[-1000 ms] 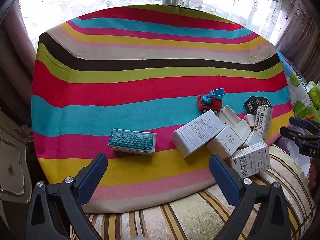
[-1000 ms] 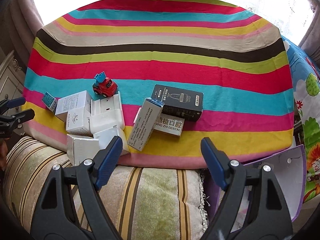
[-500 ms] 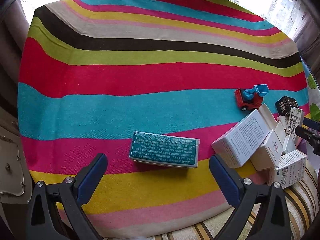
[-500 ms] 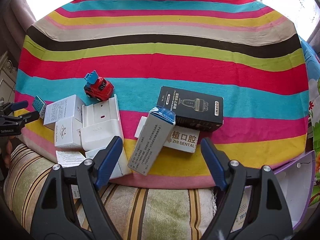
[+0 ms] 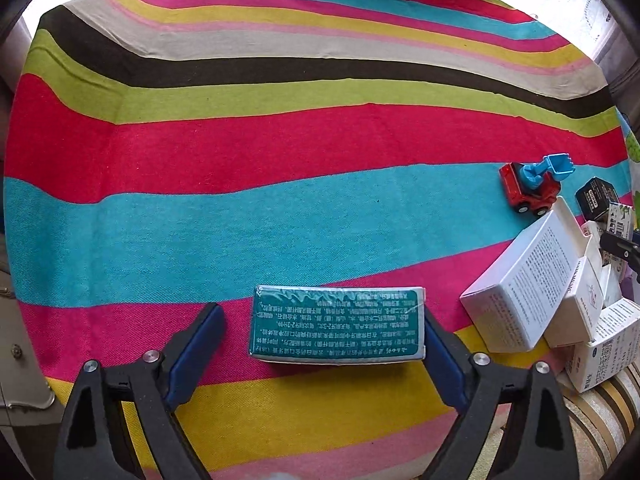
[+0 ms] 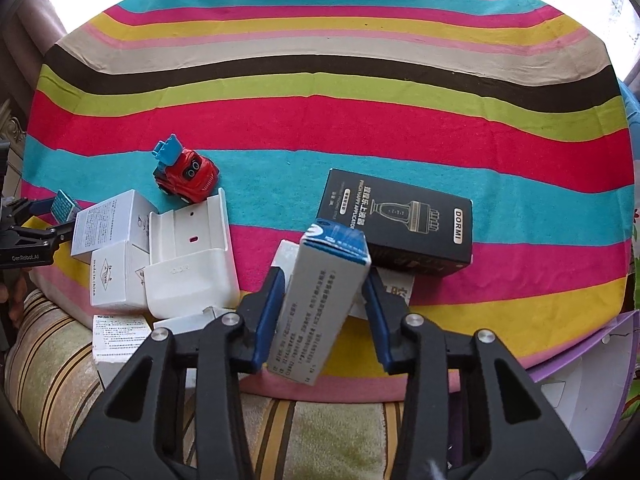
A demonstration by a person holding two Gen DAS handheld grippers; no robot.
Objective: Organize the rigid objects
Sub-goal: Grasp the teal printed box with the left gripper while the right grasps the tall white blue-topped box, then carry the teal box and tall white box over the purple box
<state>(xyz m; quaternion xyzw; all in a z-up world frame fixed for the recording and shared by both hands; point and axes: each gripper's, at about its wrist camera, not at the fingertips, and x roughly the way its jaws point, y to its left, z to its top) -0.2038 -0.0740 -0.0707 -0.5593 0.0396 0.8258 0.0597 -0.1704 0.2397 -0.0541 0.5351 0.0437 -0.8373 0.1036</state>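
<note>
A teal box [image 5: 337, 323] lies flat on the striped cloth [image 5: 280, 152]. My left gripper [image 5: 320, 344] is open around it: the right finger touches its right end, the left finger stands apart. A tall grey box with a blue top [image 6: 320, 304] leans on a white dental box [image 6: 394, 284]. My right gripper [image 6: 325, 308] straddles the grey box, jaws narrowed close to its sides; contact is unclear. A black DORMI box [image 6: 400, 224] lies behind it.
A red toy digger [image 6: 186, 176] [image 5: 532, 190] stands on the blue stripe. Several white boxes [image 6: 120, 256] [image 5: 528, 280] and a white plastic holder [image 6: 190, 256] are piled at the cloth's front edge. A striped cushion [image 6: 320, 432] lies below.
Both grippers moved forward and down. The left one now brackets the teal box. The right one narrowed its jaws around the tall grey box.
</note>
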